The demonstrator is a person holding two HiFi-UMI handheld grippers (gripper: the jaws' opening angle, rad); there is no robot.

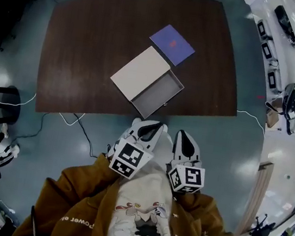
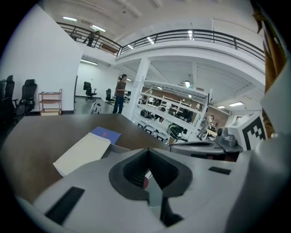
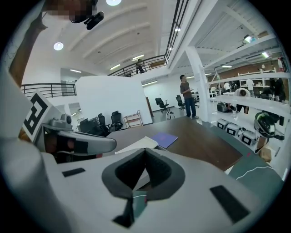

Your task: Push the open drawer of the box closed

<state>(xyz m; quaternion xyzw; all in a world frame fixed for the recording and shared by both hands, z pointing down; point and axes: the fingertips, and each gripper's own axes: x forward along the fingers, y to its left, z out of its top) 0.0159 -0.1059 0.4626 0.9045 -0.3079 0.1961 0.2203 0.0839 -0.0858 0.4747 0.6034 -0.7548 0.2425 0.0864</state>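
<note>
On the dark table (image 1: 81, 50) lies a flat box with a beige top (image 1: 139, 71); its grey drawer (image 1: 160, 94) is pulled out toward me and looks empty. My left gripper (image 1: 154, 126) and right gripper (image 1: 185, 135) hang side by side in front of my chest, off the table's near edge and short of the drawer. Both are shut with nothing between the jaws. In the left gripper view the left gripper (image 2: 147, 152) points at the beige top (image 2: 83, 153). In the right gripper view the box (image 3: 137, 144) shows just past the right gripper (image 3: 145, 153).
A blue booklet (image 1: 172, 43) lies on the table just beyond the box. White cables (image 1: 75, 120) trail over the floor by the table's near edge. White shelving (image 1: 287, 64) runs along the right, and black chairs (image 1: 5, 5) stand at the left. A person (image 3: 186, 96) stands far beyond the table.
</note>
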